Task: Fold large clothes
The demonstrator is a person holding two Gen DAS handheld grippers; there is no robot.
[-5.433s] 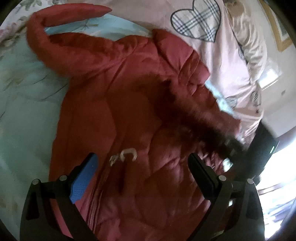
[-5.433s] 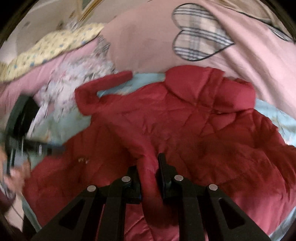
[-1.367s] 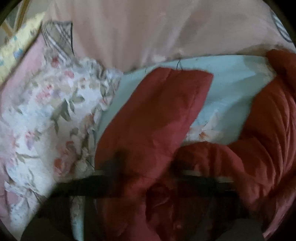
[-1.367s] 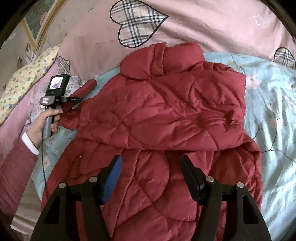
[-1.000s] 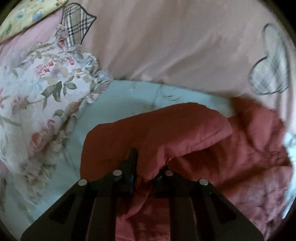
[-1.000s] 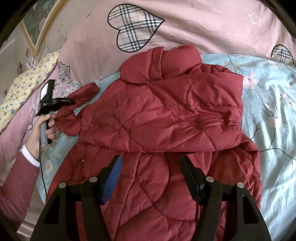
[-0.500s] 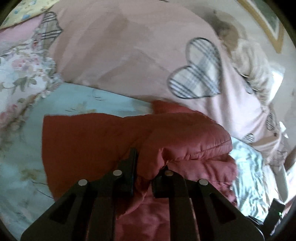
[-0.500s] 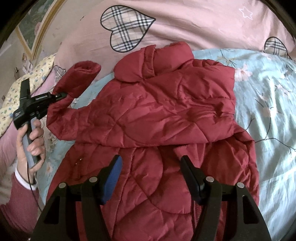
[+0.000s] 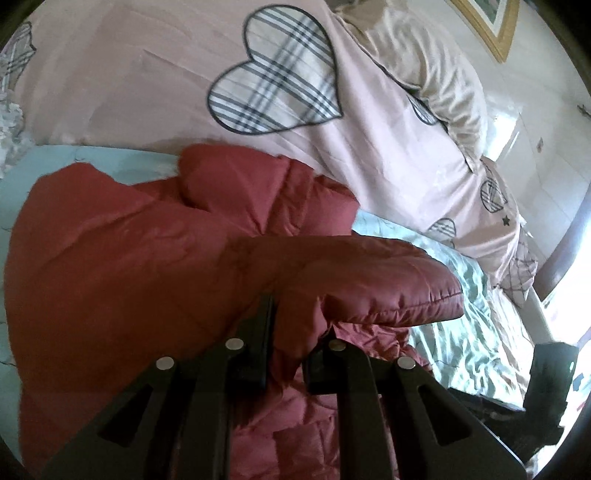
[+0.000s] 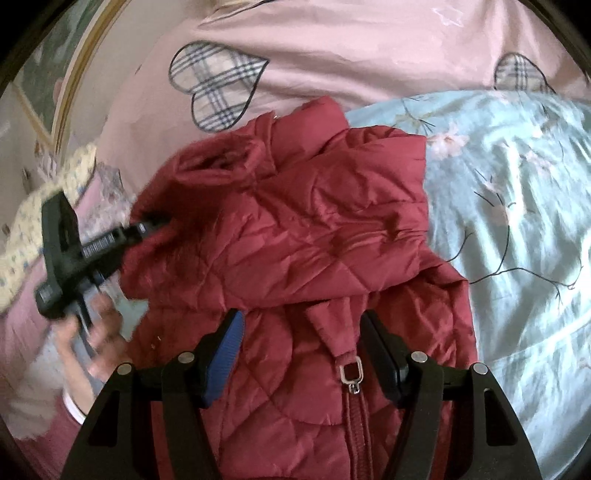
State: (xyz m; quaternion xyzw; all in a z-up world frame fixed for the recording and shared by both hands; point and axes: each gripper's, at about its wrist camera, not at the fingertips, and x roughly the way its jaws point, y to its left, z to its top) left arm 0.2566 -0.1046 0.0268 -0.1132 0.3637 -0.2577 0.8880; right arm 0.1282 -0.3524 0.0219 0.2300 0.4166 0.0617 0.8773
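A dark red quilted jacket (image 10: 314, 229) lies front up on the bed, its collar toward the pink duvet. My left gripper (image 9: 288, 306) is shut on the jacket's sleeve (image 9: 369, 284), and the cuff end juts out to the right above the jacket body (image 9: 110, 258). The right wrist view shows that same left gripper (image 10: 155, 221) in a person's hand (image 10: 96, 332), holding the raised sleeve (image 10: 207, 166) over the jacket's left shoulder. My right gripper (image 10: 301, 321) hangs open low over the chest, its fingers either side of the zipper pull (image 10: 351, 373) without touching it.
A pink duvet (image 9: 147, 74) with plaid hearts is heaped behind the collar. Light blue floral sheet (image 10: 517, 221) spreads out right of the jacket. A yellow dotted pillow (image 10: 22, 236) lies at the left, a cream pillow (image 9: 443, 74) and a picture frame (image 9: 491, 29) at the back.
The left gripper has swung the sleeve from beside the jacket up and rightward over the jacket's shoulder. The right gripper has shifted over the jacket, and the zipper pull now shows between its fingers.
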